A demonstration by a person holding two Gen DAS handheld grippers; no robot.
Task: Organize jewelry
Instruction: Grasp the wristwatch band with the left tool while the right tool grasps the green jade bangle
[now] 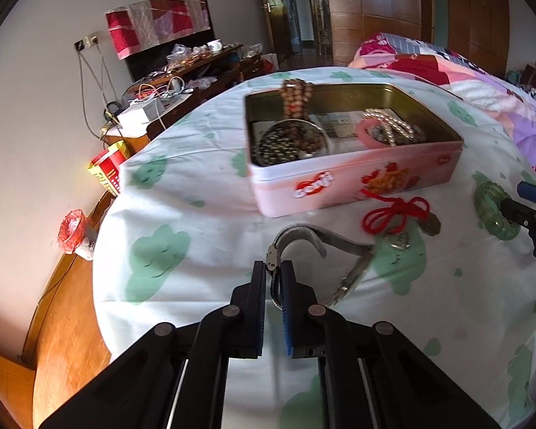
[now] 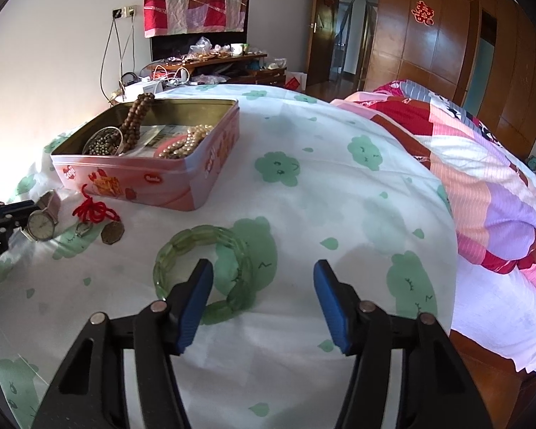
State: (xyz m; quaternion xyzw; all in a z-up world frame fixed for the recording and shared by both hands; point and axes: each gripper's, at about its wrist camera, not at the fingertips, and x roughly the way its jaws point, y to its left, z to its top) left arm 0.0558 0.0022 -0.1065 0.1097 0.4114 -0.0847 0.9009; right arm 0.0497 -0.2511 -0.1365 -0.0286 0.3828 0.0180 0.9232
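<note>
My left gripper (image 1: 273, 268) is shut on a silver wristwatch (image 1: 339, 242), pinching its case edge, with the strap trailing on the sheet; the watch face (image 2: 41, 227) shows in the right wrist view. My right gripper (image 2: 262, 275) is open just above the bed. A green bead bracelet (image 2: 182, 243) lies under its left finger, partly between the jaws, not gripped. An open pink tin (image 1: 339, 178) holds brown beads (image 1: 296, 93), pearls (image 1: 393, 125) and a pink bangle. A red cord pendant (image 1: 393, 214) and a coin (image 1: 433, 227) lie in front of the tin.
Everything sits on a white sheet with green cloud prints (image 2: 339, 196). A pink patchwork quilt (image 2: 482, 186) is bunched at the right. Left of the bed stand a cluttered desk (image 1: 182, 71), a red box (image 1: 107, 168) and wooden flooring (image 1: 64, 321).
</note>
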